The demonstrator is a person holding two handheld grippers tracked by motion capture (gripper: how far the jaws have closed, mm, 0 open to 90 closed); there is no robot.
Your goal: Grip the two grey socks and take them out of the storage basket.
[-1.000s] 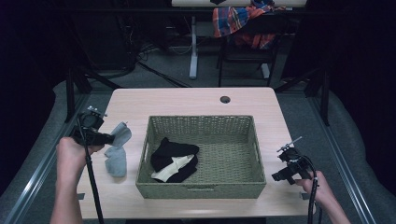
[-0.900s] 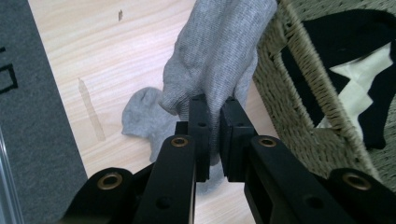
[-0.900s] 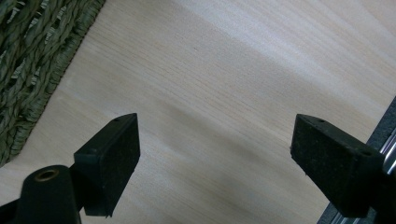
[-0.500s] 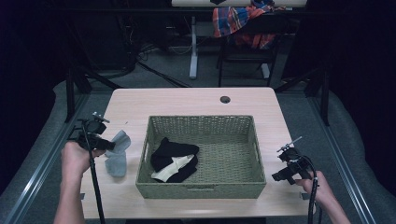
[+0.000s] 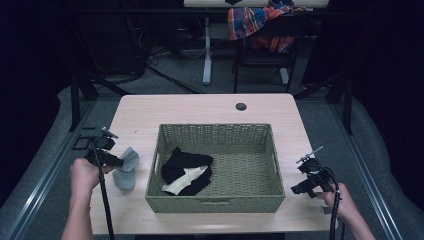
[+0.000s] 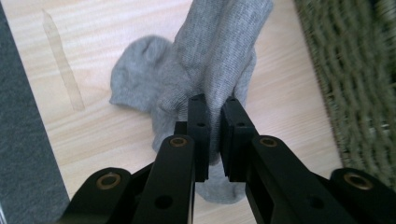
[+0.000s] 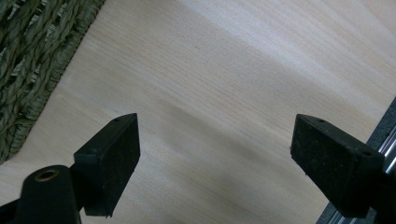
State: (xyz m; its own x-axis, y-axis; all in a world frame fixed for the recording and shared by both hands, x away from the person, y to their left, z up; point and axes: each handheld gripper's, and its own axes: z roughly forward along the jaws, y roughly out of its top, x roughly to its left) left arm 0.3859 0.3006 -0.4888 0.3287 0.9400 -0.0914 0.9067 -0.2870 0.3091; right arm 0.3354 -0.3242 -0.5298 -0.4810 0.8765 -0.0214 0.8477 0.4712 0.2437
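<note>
Left tongs (image 6: 214, 122): clenched on the grey sock (image 6: 219, 56), lowered since a second ago.
Sock: on the table (image 5: 200, 107), left of the basket (image 5: 216, 204); likely being laid down or regripped.
Right tongs (image 7: 231, 163): released, idle.

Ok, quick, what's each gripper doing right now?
Left gripper: closed on the grey sock, beside the basket.
Right gripper: open, nothing in it, over the table.
</note>
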